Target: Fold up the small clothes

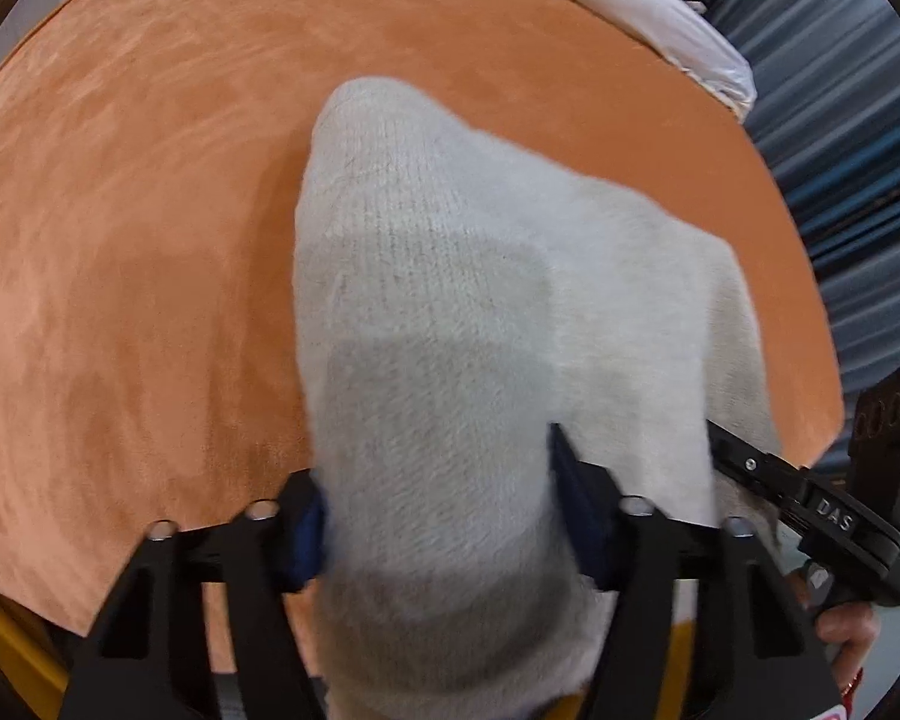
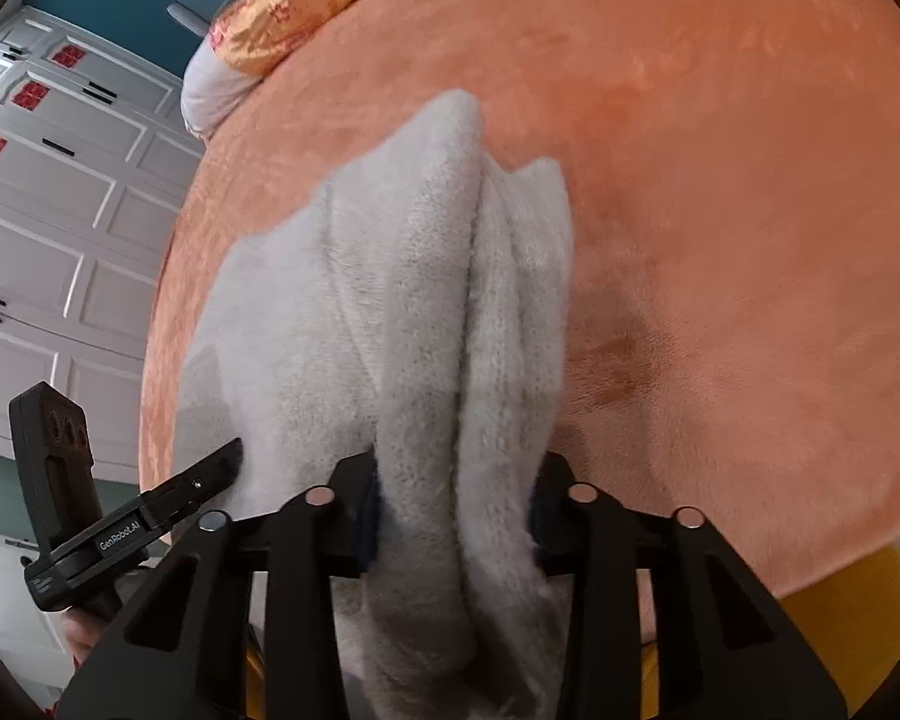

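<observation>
Grey knitted garment (image 1: 450, 312) hangs bunched above the orange blanket (image 1: 120, 240), pinched by left gripper (image 1: 438, 516) and right gripper (image 2: 456, 510); patterned pillow (image 2: 306, 6) beyond the blanket's far edge

Even soft indoor light; slight motion blur; strong fisheye bending, dark corners.
</observation>
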